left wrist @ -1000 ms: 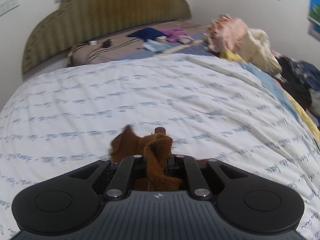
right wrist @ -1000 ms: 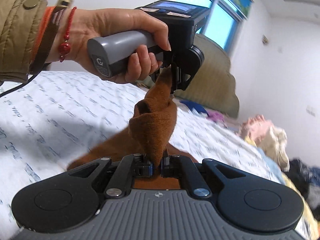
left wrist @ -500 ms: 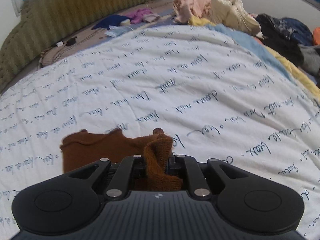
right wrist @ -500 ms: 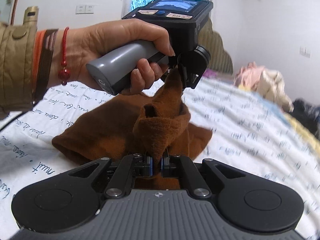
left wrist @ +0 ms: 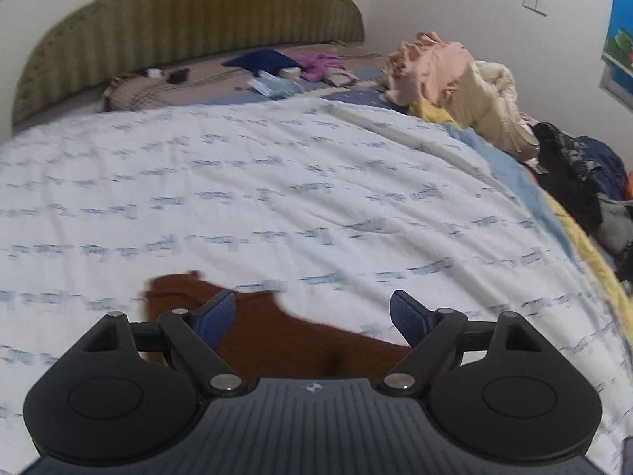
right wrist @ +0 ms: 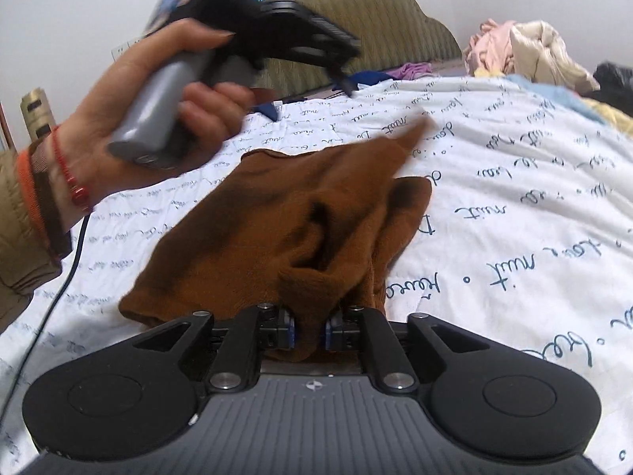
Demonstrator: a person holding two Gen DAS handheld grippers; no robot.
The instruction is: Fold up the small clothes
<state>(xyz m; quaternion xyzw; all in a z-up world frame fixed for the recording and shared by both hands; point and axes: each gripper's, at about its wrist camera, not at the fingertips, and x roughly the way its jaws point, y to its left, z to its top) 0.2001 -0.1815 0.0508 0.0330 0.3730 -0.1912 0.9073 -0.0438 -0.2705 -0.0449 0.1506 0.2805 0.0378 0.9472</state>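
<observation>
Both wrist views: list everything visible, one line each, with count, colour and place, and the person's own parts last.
garment: one, brown, crumpled on the bedspread
bedspread: one, white with blue writing, covering the bed
headboard: one, olive, striped, against the wall
clothes pile: several, pink, cream, dark, at bed's right edge
small items: several, blue, purple, near headboard
cable: one, black, left
left gripper: jaws opening, nothing between
right gripper: jaws opening, garment between
hand: one, red bracelet, holding left gripper

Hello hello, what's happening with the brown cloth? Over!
Left tool jaws opening, nothing pinched. Right tool jaws opening, brown cloth bunched between them. Cloth lying on white bedspread. Nothing in the way.
</observation>
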